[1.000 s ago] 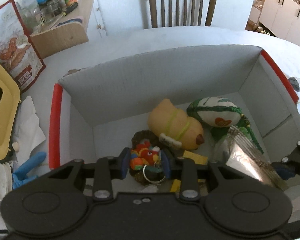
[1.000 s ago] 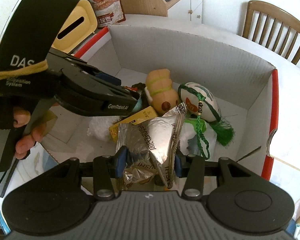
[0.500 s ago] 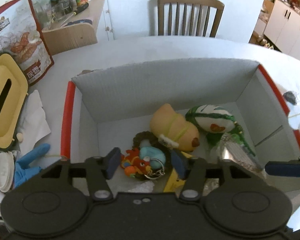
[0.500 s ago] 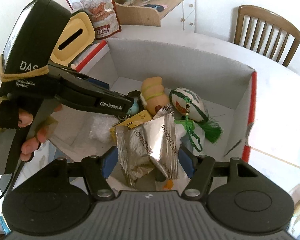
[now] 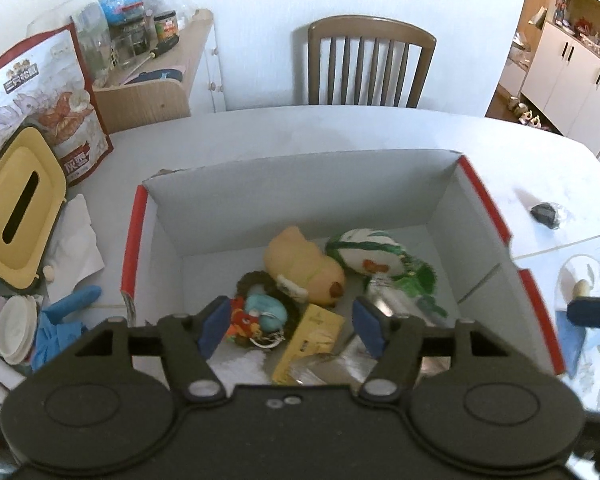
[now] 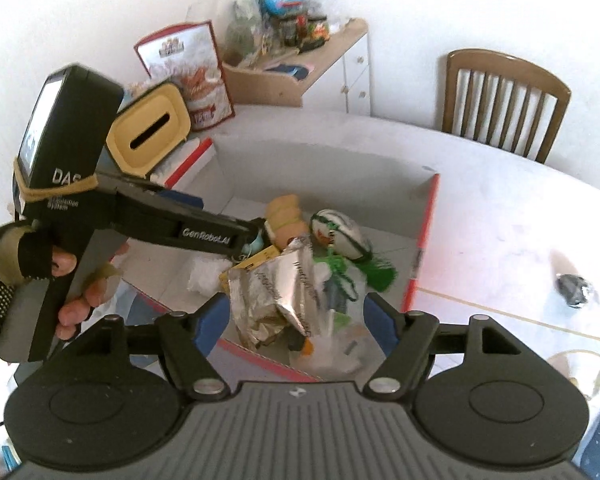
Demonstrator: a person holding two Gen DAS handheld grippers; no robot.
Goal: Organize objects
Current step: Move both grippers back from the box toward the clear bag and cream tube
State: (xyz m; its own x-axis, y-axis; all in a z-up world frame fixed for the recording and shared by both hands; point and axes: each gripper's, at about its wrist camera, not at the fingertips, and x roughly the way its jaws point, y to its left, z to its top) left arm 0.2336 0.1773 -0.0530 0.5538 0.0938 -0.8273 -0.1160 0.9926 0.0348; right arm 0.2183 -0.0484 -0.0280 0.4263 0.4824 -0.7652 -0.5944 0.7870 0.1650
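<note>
A white cardboard box with red edges (image 5: 236, 200) (image 6: 424, 236) holds a tan plush toy (image 5: 300, 264) (image 6: 284, 220), a green and white ball (image 5: 368, 254) (image 6: 340, 234), a colourful keychain toy (image 5: 256, 316), a yellow packet (image 5: 312, 340) and a crumpled silver foil bag (image 6: 276, 292). My left gripper (image 5: 290, 328) is open and empty above the keychain toy. My right gripper (image 6: 296, 320) is open above the box's near edge, with the foil bag lying loose below it.
A yellow tissue box (image 5: 16, 208) (image 6: 152, 132), a snack bag (image 5: 48, 100), a blue glove (image 5: 66, 312) and white tissue (image 5: 72, 248) lie left of the box. A dark wrapper (image 5: 544, 212) (image 6: 574, 286) lies on the table to the right. A wooden chair (image 5: 370, 64) stands behind.
Both grippers opened and pulled back up from the box. The left let go of the keychain toy; the right let go of the foil bag, which now lies in the box.
</note>
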